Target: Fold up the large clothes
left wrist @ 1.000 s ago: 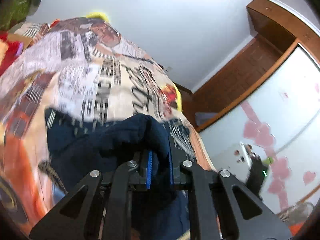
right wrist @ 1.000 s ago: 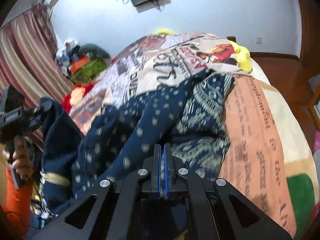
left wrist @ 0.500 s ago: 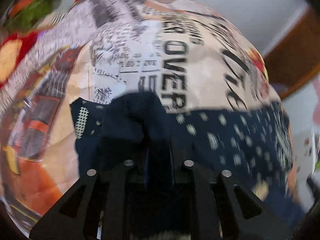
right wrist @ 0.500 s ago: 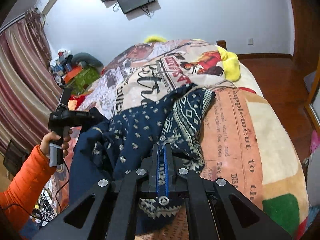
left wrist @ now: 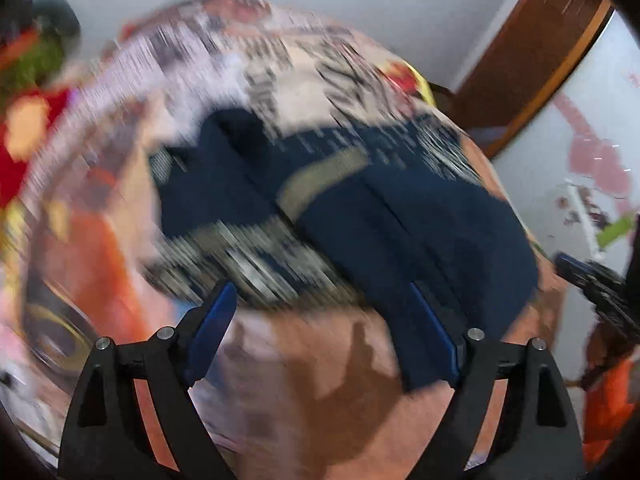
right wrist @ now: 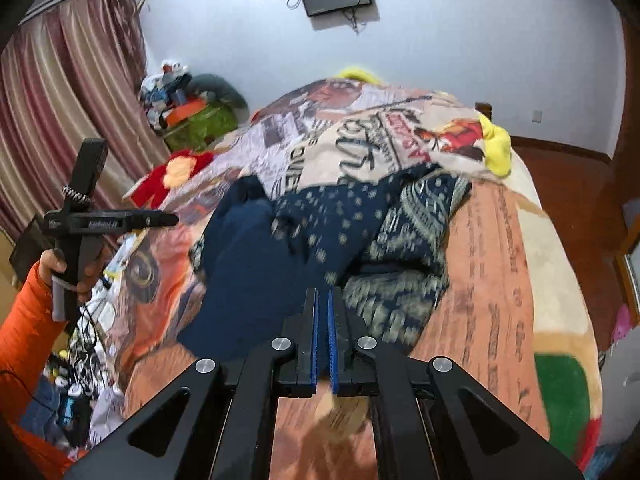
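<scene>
A large dark blue garment (right wrist: 256,264) with pale dots and patterned bands lies crumpled on the printed blanket (right wrist: 500,264); it is blurred in the left wrist view (left wrist: 400,216). My left gripper (left wrist: 320,312) hangs over its near edge with its jaws opening wide. A blue fold lies against the right finger's inner side, and the pads press on nothing. In the right wrist view a hand in an orange sleeve holds the left gripper (right wrist: 172,220) left of the cloth. My right gripper (right wrist: 322,316) is shut at the garment's near edge, with no cloth showing between its pads.
A heap of toys and clothes (right wrist: 192,112) sits by the striped curtain (right wrist: 60,100) at the far left. Cables and clutter (right wrist: 80,360) lie beside the bed's left side. A yellow pillow (right wrist: 496,144) rests at the bed's far end. Wooden floor (right wrist: 568,184) runs along the right.
The left gripper let go of the dark blue cloth and its jaws spread wide; the cloth dropped onto the bed. The right gripper drew back from the garment, still shut.
</scene>
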A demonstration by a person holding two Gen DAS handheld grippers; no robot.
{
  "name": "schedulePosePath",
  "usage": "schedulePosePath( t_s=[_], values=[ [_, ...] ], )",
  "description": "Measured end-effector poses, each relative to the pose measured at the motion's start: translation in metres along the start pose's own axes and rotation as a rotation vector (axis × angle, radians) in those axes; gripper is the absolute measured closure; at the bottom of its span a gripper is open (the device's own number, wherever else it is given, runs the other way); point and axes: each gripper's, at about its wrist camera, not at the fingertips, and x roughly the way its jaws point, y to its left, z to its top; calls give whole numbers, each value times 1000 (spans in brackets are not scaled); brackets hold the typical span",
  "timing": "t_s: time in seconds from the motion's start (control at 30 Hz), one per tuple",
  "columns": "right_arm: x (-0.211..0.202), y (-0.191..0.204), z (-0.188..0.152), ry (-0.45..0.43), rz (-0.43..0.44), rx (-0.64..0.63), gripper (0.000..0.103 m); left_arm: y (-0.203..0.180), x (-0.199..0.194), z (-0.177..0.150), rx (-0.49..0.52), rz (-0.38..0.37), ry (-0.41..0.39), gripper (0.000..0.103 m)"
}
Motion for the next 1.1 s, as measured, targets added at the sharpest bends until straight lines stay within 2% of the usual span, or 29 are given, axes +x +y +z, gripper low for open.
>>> schedulePosePath(
  t_s=[0.07,0.2,0.3,0.33,0.37,0.4,0.43,0.47,0.5,0.57,0.7,0.87,0.97,1.1],
  values=[
    [-4,2,-13,15,1,5,102,-8,14,-23,-61,-116,65,17],
    [-9,5,-37,50,-15,-3,102,-29,42,-48,-128,-237,160,17],
    [-14,5,-49,65,-25,-5,102,-43,46,-51,-117,-175,113,15],
    [-16,4,-52,65,-28,-4,102,-50,44,-50,-94,-165,98,19],
    [-19,3,-54,63,-31,-2,102,-60,41,-47,-58,-156,76,37],
    [-21,1,-56,63,-33,3,102,-67,39,-46,-31,-150,69,48],
    [-22,-1,-57,63,-32,8,102,-77,37,-43,8,-140,65,70],
    [-22,-3,-57,64,-29,17,102,-86,35,-39,43,-151,68,84],
    [-23,-6,-58,64,-23,30,102,-93,34,-35,62,-157,69,87],
    [-22,-10,-56,63,-12,48,102,-112,29,-26,112,-147,39,89],
    [-21,-14,-52,55,19,56,102,-141,16,5,156,-173,-29,89],
    [-14,-12,-37,40,52,10,102,-164,2,75,198,-183,-113,89],
    [0,-12,-20,39,56,-26,102,-171,17,113,211,-179,-127,89],
    [25,-19,7,55,32,-44,102,-171,49,146,204,-176,-95,90]
  ],
)
